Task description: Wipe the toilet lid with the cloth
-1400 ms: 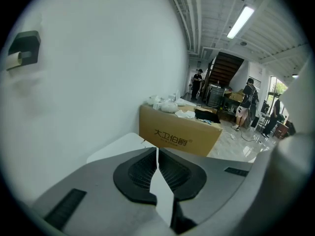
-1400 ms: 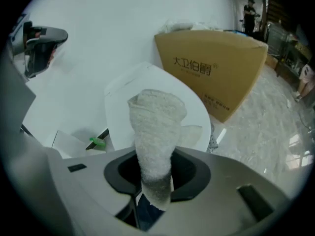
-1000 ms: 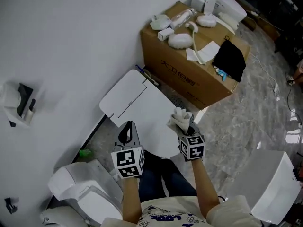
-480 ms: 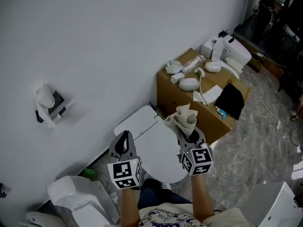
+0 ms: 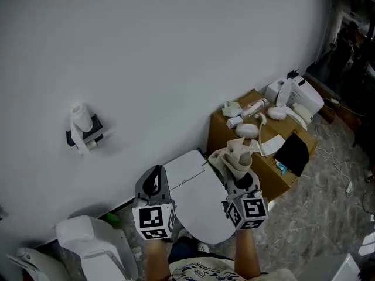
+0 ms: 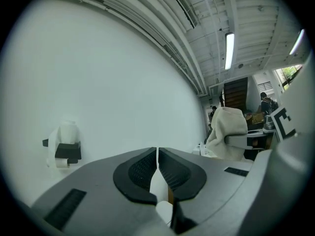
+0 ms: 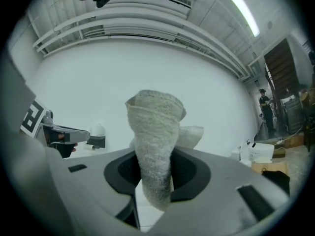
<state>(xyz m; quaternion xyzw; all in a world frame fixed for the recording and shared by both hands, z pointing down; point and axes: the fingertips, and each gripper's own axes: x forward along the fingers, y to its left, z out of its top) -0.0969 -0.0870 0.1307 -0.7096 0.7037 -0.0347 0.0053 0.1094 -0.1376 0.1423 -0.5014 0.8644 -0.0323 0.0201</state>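
The cloth is showing off-white with a nubbly towelling weave, shading to grey low down in the right gripper view, while the toilet lid is looking plain white against a pale grey-white wall. The left gripper and right gripper are showing grey bodies, black ribbed pads and cubes of black-and-white square markers. A cardboard box is standing out brown beside a black fabric, the floor is showing grey marbled veining, and a black holder is carrying a white roll.
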